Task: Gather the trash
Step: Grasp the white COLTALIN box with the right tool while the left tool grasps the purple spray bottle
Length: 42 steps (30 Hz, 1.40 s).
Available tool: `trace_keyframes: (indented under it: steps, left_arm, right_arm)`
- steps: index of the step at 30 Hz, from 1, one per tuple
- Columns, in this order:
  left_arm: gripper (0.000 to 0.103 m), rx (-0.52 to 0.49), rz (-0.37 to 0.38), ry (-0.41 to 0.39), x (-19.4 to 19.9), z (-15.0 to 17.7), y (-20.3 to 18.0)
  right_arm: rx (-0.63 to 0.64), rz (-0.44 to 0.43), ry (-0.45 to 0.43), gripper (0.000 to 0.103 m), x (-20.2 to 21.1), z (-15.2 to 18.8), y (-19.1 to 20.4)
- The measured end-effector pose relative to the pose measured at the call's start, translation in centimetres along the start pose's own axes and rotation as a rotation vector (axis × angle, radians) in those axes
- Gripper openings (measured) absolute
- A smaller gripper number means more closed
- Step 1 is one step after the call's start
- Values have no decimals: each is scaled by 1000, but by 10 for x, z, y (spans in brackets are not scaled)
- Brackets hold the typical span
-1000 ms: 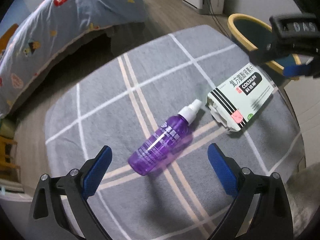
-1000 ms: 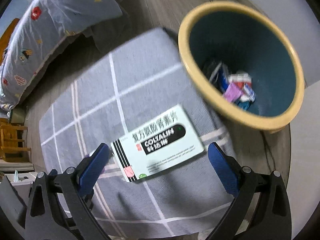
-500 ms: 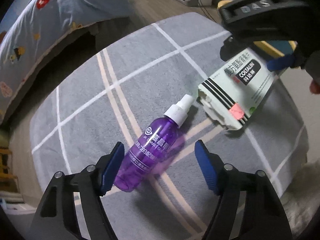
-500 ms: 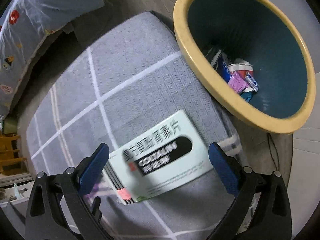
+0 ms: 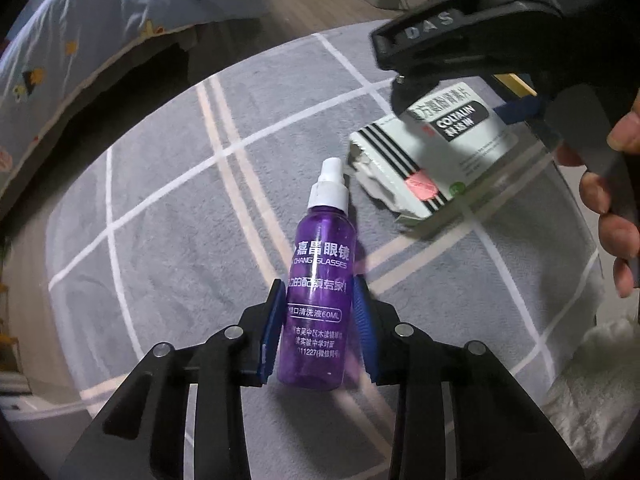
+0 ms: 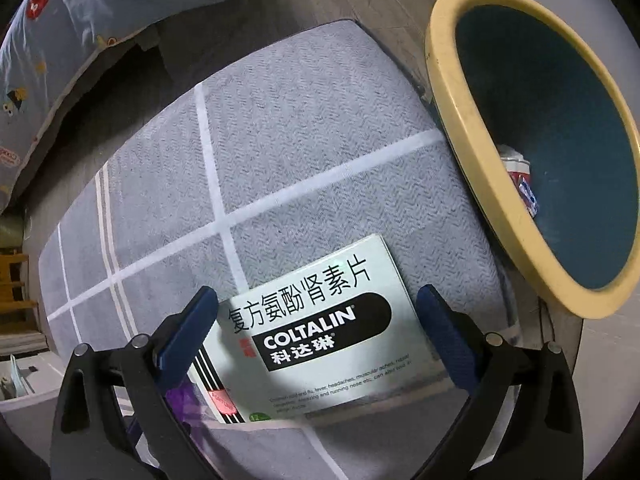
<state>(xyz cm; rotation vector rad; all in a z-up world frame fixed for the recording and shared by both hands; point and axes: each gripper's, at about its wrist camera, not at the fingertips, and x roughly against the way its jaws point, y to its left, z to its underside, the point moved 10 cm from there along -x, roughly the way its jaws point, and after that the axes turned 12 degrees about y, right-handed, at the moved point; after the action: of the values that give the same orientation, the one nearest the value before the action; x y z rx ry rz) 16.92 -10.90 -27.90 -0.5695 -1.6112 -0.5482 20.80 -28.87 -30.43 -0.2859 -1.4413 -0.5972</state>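
Left tongs (image 5: 320, 322): my jaws have just been closing and now sit narrow on the lower body of the bottle (image 5: 321, 276), blue pads against both sides; I read it as gripped, the bottle lying on the rug (image 5: 160, 208) with its white cap pointing away from me.
Right tongs (image 6: 318, 332): wide, not holding; the box (image 6: 320, 332) lies flat between the pads, neither pad touching it as far as I can tell.
Risk, bottle: smooth round plastic held low on the body; I judge it could pivot or slide out, cap end dipping, when I lift.
Risk, box: it is broad and lies flat, with one end torn open (image 5: 376, 184). I expect the pads may skate over the top face or crush it if I close without getting low on its edges.
Risk, clash: the right tongs hang just beyond and right of my left ones, with the cap nearly touching the torn end; lifting either could knock the other.
Bin (image 6: 460, 120): beyond and right of the right tongs, just off the rug, yellow rim tipped toward me, some rubbish already inside.
In the way: its near rim stands between box and opening.
Bed (image 5: 100, 32): far left, well apart, no obstacle.
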Motion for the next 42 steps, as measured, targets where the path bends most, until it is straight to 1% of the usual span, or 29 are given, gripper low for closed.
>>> trace_keyframes:
  steps: [3,5,8,12,13,14,15,16,17,18,19,20,22,25,30,32,36,37,38,42]
  left_arm:
    - [36,23,-3,7,0,6,8]
    - [35,32,2,13,0,10,12]
    - [35,36,5,9,-1,6,12]
    - [35,34,1,8,-2,7,11]
    - [35,36,3,9,-2,6,11]
    - [35,36,4,11,-2,6,11]
    - [35,35,3,12,-3,5,12]
    - [35,34,0,13,-3,5,12]
    - [35,32,-3,14,-3,5,12]
    - [35,30,-7,13,-2,5,12]
    - [35,31,-8,12,-2,5,12]
    - [35,36,-6,11,-1,5,11]
    - [35,43,-8,12,0,8,13]
    - [35,54,-21,31,-2,13,18]
    - [35,84,-15,45,-2,22,25]
    - [35,73,-19,44,-2,25,24]
    - [35,74,-17,43,-1,31,25]
    - [35,75,-17,44,-2,27,26]
    - [35,74,-16,45,-2,19,29]
    - [35,77,-11,45,-3,15,28]
  right_arm:
    - [-12,0,-3,98,0,-4,4]
    - [2,23,-12,98,0,-8,6]
    - [48,91,-27,98,-3,-15,15]
    - [160,157,-33,98,-9,-14,33]
    - [189,172,-38,94,-9,-13,38]
    - [198,185,-49,82,-7,-14,39]
    - [206,192,-65,76,-4,-15,40]
    - [218,178,-79,65,0,-17,43]
    - [222,157,-88,61,2,-18,44]
    - [216,129,-99,61,6,-19,44]
    - [207,117,-105,63,9,-20,43]
    - [191,100,-102,77,12,-19,41]
    - [152,60,-68,98,11,-14,34]
    - [116,29,-23,97,8,-3,26]
    - [57,-11,21,97,-4,23,24]
    - [53,-3,5,98,-5,23,26]
    - [98,34,-38,98,-6,18,39]
    - [125,51,-50,98,-6,16,44]
    - [158,69,-63,98,-5,13,49]
    - [320,138,-92,98,-4,6,69]
